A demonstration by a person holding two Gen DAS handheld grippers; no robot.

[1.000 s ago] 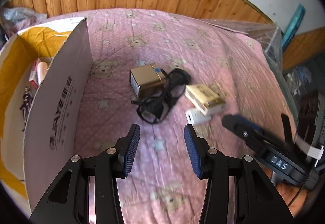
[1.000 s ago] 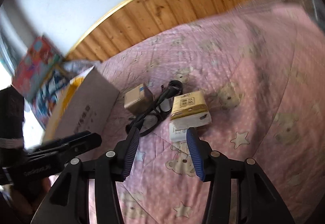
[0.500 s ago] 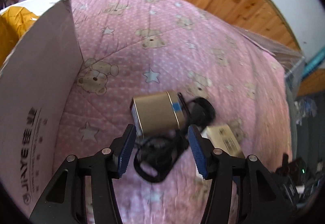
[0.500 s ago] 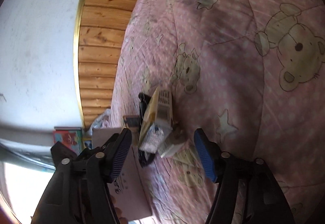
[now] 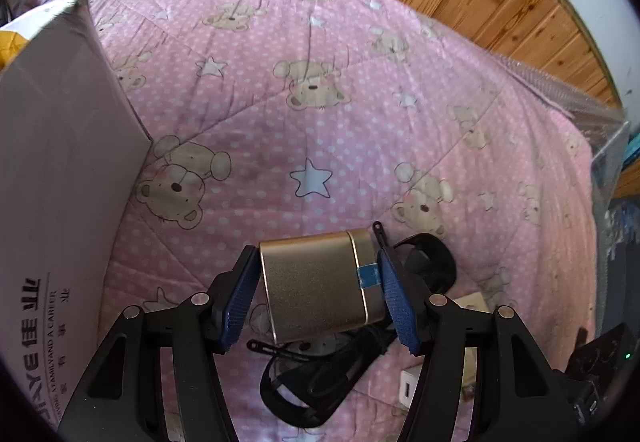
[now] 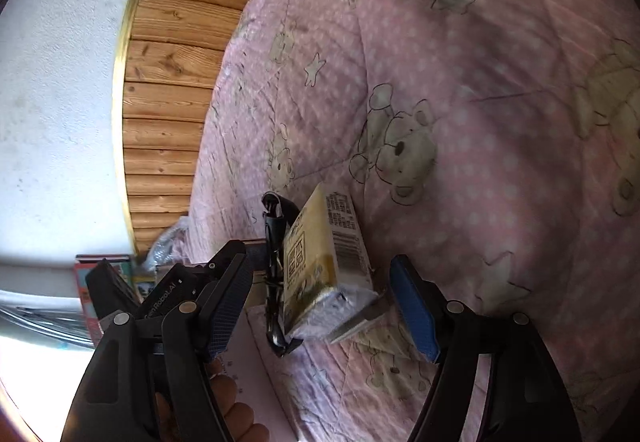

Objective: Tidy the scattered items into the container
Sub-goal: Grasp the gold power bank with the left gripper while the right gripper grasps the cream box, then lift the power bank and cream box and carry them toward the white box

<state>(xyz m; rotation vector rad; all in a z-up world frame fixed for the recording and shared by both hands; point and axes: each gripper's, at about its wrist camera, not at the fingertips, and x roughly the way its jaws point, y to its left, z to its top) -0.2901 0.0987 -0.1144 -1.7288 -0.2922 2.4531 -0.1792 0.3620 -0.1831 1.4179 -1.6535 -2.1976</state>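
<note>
A gold metallic box [image 5: 320,286] with rounded corners and a blue tape tab is seen between the wide-open jaws of the left gripper [image 5: 320,300]; the jaws have just been opening, and pad contact cannot be confirmed. A yellow tissue pack [image 6: 320,266] in glossy wrap is framed by the right gripper [image 6: 324,306], its jaws spread with a gap on both sides. Black goggles [image 5: 320,382] lie under and behind both items. The cardboard box [image 5: 60,201] wall stands left of the left jaws. The quilted pink bedspread [image 5: 320,101] beyond is unobstructed
</note>
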